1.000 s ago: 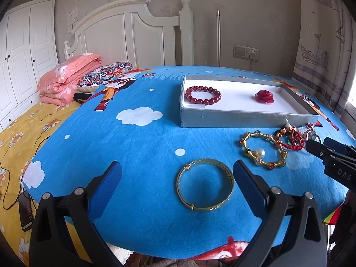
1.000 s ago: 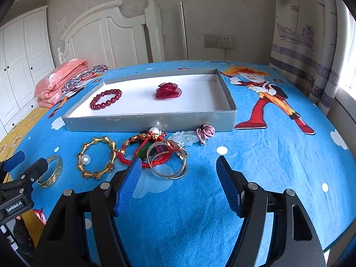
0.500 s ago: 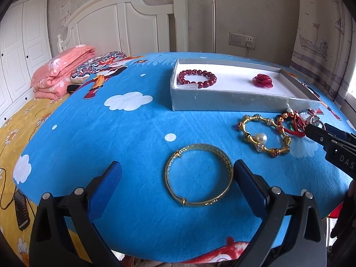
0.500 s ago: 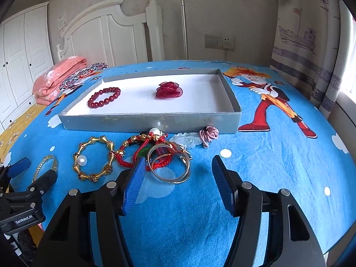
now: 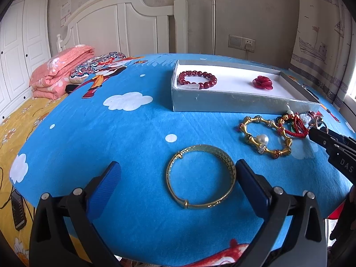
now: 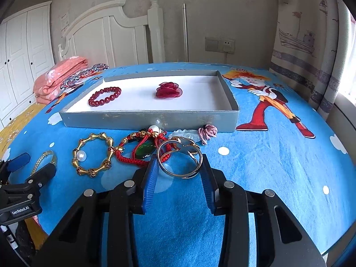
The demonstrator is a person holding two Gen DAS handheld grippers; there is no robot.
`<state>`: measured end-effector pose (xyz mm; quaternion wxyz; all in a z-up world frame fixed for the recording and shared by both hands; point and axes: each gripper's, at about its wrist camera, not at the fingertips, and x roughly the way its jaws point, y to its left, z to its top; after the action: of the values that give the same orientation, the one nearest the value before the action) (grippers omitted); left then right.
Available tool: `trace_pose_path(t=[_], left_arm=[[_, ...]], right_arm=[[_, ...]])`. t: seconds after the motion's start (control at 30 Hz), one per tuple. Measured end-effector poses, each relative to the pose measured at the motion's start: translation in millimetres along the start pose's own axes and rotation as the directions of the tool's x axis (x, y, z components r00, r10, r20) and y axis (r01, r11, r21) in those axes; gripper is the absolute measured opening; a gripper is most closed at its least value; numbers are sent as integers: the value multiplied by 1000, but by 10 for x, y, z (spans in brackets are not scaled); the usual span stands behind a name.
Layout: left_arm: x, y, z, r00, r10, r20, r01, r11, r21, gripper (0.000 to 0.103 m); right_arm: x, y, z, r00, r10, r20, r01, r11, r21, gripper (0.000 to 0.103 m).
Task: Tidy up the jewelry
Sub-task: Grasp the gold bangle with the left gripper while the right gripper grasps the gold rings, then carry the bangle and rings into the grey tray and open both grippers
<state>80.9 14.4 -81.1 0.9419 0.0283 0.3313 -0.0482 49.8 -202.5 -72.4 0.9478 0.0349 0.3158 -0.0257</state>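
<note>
From my left wrist: my left claw (image 5: 178, 178) hangs wide open over the blue cloth (image 5: 100, 144), with the gold bangle (image 5: 201, 176) lying flat between its pads. The bangle sits hard by the right pad and well apart from the left one, and nothing is gripped. A second ago the bangle lay smaller and more central in this view, so it now lies closer in and off to the right; I would have to centre before a clean pinch. Beyond it is the grey tray (image 5: 222, 102), already holding the red bead bracelet (image 5: 197, 79) and the red flower (image 5: 262, 82). The pearl bracelet (image 5: 264, 138) lies on the cloth to the right, near my other claw's tip.

From my right wrist: my right claw (image 6: 179, 169) is closing on the silver rings (image 6: 180, 160). A second ago its jaws stood wide with the rings ahead of them; now the rings lie between the pads, which look to be touching their rims on both sides. The rings still rest on the cloth, beside the tangled red cord (image 6: 133, 153). I judge this the grasp step, with the lift into the tray (image 6: 144, 118) next; the cord may drag along.
</note>
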Motion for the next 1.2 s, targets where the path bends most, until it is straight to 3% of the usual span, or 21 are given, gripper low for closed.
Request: trace_pose_path(t=[0.23,0.27,0.33,0.37,1.2], left_arm=[[-20,-8,-30,1000,5,1,-5,1000,-4,99],[-27,-13,-31,1000,-5,3,5,1000,-3,94],[-73,-37,-34,1000,-18,21,18,1000,13,61],[-84,-55,-29,1000,-10,22,9,1000,24,57],[-179,-83,2,998,-8,66,8,1000,1,57]], right_arm=[[-73,-17,-43,1000,2,18,-2,1000,3,36],[-83,-7,-46,1000,5,21,-5,1000,-2,36],[-103,17,-58,1000,8,24,-7,1000,-12,36],[-112,29,-63,1000,9,27,-9,1000,-17,36],[-196,151,-118,999,25,44,-22,997,-68,36]])
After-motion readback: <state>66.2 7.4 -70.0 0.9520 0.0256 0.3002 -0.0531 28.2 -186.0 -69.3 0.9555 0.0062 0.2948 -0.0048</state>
